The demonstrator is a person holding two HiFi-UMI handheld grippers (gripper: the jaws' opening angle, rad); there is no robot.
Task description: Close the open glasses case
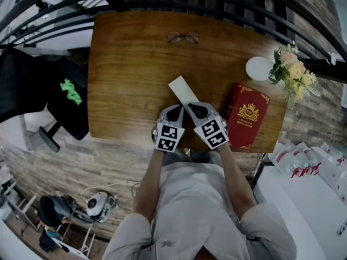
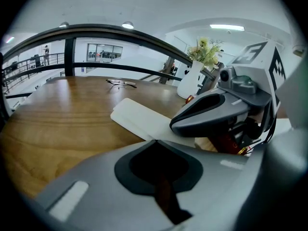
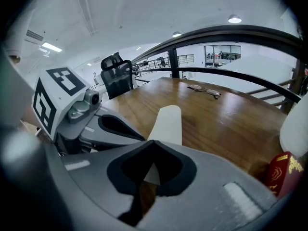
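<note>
Wooden table (image 1: 119, 91) in shot, spectacles (image 1: 182, 37) lying near its far edge, red book (image 1: 246, 115) over right, flowers (image 1: 294, 69) in a white vase (image 1: 259, 68) just beyond, black chair (image 1: 70, 118) off left

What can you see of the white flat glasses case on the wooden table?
The white flat glasses case is a long, narrow, matte slab with a rounded far end. It lies flat and slanted on the brown wooden table, left of the red book. The left gripper view shows a step along one side, perhaps a folded flap. The shut left gripper and right gripper meet at its near end; contact is unclear.
</note>
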